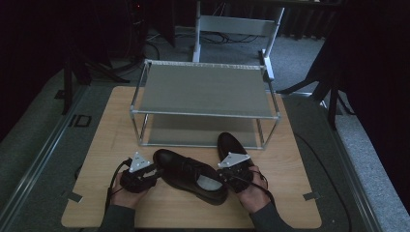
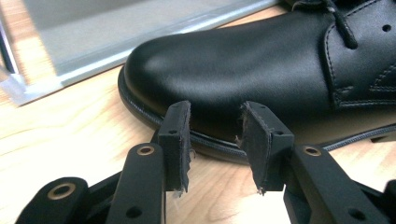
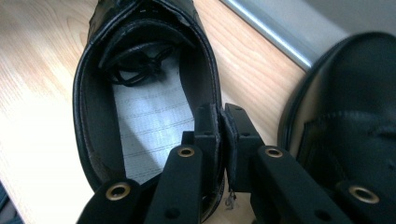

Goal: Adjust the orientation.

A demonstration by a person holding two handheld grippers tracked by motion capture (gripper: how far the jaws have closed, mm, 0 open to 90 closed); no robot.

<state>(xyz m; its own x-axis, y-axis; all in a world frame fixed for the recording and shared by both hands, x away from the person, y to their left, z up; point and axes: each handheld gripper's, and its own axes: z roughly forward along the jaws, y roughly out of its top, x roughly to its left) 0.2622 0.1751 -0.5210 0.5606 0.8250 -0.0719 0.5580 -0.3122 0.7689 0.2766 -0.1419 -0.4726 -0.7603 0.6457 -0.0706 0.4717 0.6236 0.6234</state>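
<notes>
A black leather lace-up shoe (image 1: 188,176) lies on the wooden table (image 1: 111,140), toe to the left. My left gripper (image 1: 155,171) stands open at its toe; in the left gripper view the toe cap (image 2: 233,60) rises just beyond the left gripper (image 2: 215,126), and the sole's edge runs behind the gap between its pads. My right gripper (image 1: 226,178) is at the heel end. In the right gripper view the right gripper (image 3: 220,123) is shut on the shoe's side wall, one pad inside over the grey insole (image 3: 149,112), one outside. A second black shoe (image 1: 229,145) (image 3: 355,107) stands just right of it.
A two-tier metal shoe rack (image 1: 203,89) stands at the back of the table, with its lower shelf (image 2: 140,28) level with the tabletop behind the shoes. A grey frame (image 1: 237,26) and cables are on the floor beyond.
</notes>
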